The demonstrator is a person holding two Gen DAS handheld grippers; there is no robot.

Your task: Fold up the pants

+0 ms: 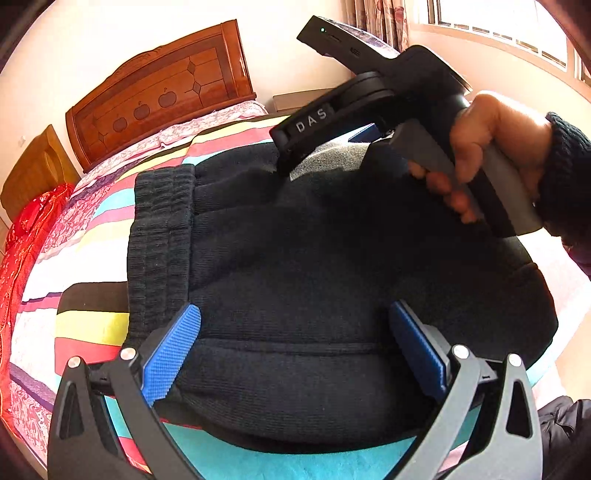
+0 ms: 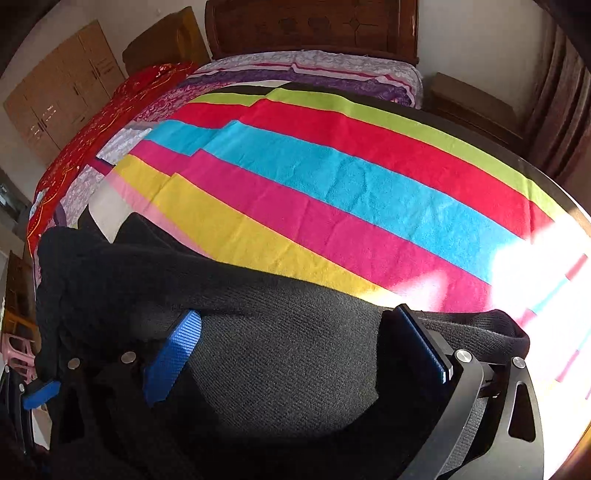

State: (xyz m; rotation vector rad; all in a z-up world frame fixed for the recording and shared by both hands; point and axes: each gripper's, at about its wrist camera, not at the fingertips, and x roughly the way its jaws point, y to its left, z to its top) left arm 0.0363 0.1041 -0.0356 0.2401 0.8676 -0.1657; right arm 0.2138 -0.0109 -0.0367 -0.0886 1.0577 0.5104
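Both grippers, left gripper (image 1: 295, 347) and right gripper (image 2: 299, 354), stand fully spread, gripping nothing, over black pants (image 1: 332, 258). Bare striped blanket (image 2: 332, 177) fills upper frame.

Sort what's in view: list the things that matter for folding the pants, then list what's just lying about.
For the job:
- black pants
- left gripper, open over the pants
- right gripper, open over the pants
- striped blanket under them

Lying about:
- red cloth
- wooden headboard
- curtains
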